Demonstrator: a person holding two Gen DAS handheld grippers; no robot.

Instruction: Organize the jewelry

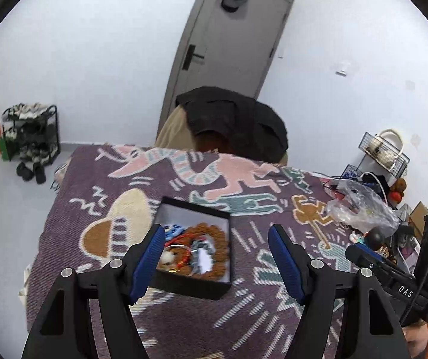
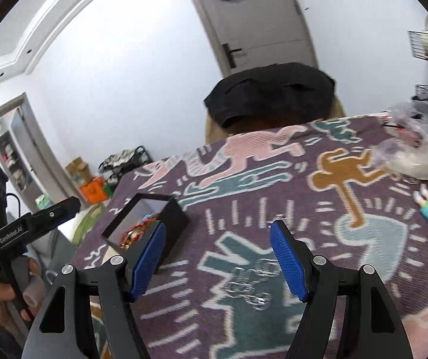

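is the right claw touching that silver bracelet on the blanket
Apart. The right wrist view shows the silver bracelet lying on the blanket between the open fingers of the right claw, with cloth visible on both sides.

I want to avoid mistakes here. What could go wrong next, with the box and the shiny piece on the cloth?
1. The silver chain lies flat on the textured cloth; the open right gripper may pinch fabric or slip off it.
2. The box already holds tangled jewelry, so an added piece could snag.
3. The open left gripper is close to the box and might nudge it.
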